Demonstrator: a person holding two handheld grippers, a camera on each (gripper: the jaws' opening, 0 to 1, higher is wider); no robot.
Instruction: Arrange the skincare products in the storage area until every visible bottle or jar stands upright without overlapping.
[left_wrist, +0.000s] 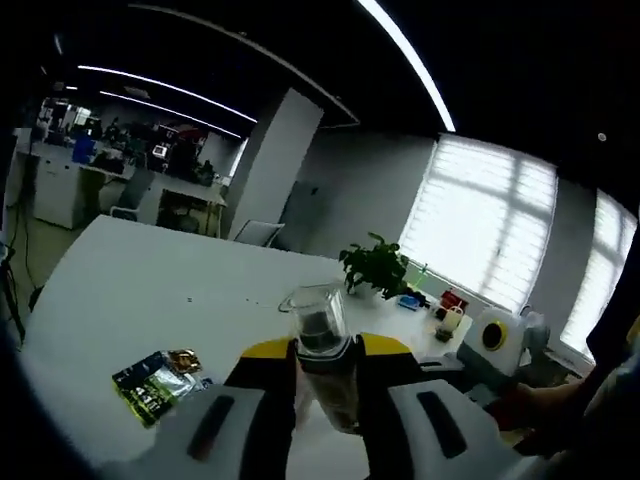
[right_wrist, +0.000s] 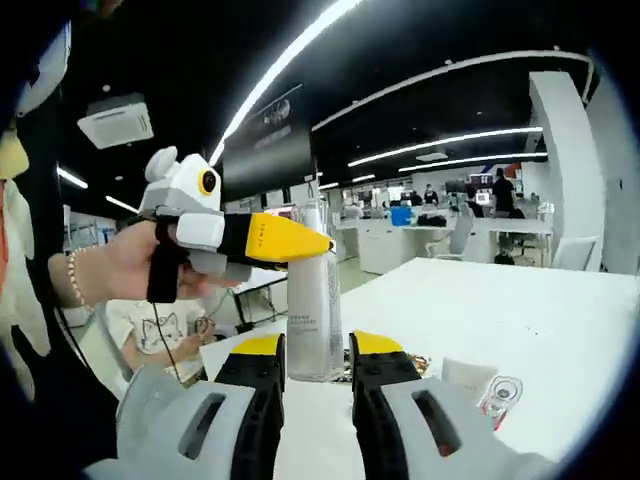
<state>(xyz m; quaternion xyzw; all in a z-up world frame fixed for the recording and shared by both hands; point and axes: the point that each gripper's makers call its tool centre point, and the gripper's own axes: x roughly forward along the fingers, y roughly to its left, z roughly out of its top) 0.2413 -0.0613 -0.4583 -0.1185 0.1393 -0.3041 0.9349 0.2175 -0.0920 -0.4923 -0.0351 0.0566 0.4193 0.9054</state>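
A tall clear bottle (right_wrist: 315, 300) with a frosted body, faint printed lettering and a see-through top stands lifted above the white table (right_wrist: 500, 310). In the left gripper view the same bottle (left_wrist: 322, 350) rises between that view's own jaws, its clear cap and dark inner neck toward the camera. The left gripper (left_wrist: 325, 385) is clenched on the bottle; seen from the right gripper view, this gripper (right_wrist: 290, 240), held by a person's hand (right_wrist: 125, 265), clamps the bottle near its top. The right gripper (right_wrist: 315, 365) has its yellow-tipped jaws on either side of the bottle's base; whether they press it I cannot tell. On the table lie a small clear cap-like piece (right_wrist: 498, 395), a green sachet (left_wrist: 160, 385), and farther off a potted plant (left_wrist: 375, 265).
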